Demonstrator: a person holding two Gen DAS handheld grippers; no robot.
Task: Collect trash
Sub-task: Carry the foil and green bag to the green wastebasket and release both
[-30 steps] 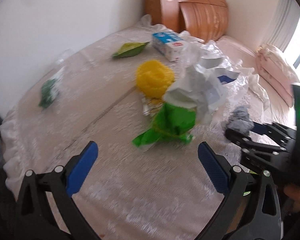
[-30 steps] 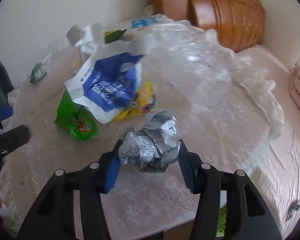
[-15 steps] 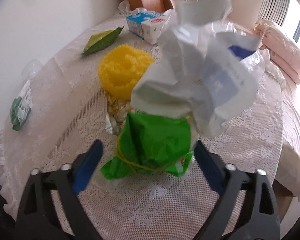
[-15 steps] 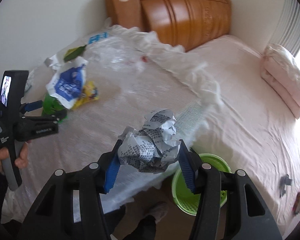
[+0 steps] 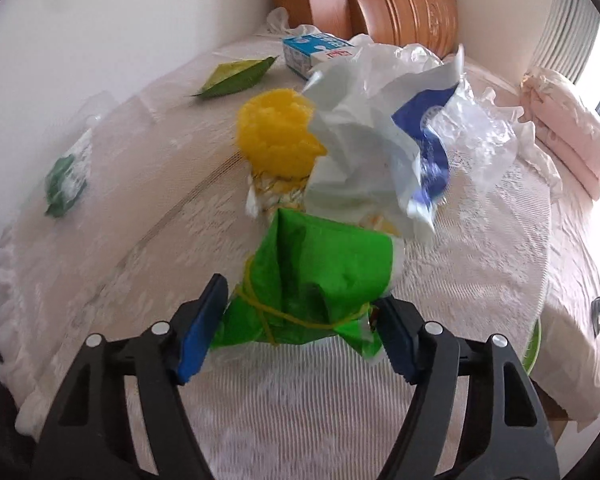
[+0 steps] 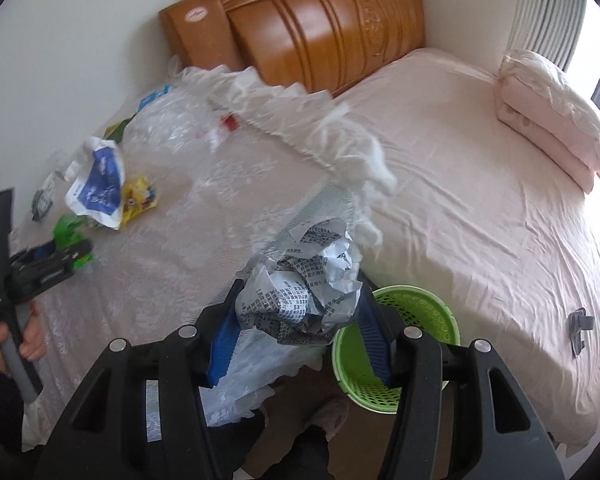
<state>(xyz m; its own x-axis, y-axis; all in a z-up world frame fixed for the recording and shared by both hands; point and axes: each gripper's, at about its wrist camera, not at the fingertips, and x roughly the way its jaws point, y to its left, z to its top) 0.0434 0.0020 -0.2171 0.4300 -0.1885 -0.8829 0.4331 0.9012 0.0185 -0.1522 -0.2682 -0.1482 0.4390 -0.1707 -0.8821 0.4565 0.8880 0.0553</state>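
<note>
Between the blue pads of the left gripper, a crumpled bright-green plastic wrapper tied with yellow string is sitting on the lace-covered round table, the jaws pressing in on its sides. Just beyond its fingertips, a white-and-blue crumpled plastic bag and a yellow foam ring are lying. The right gripper is clamping a crumpled ball of printed newspaper, hovering just above a lime-green perforated plastic bin standing on the floor below it.
</note>
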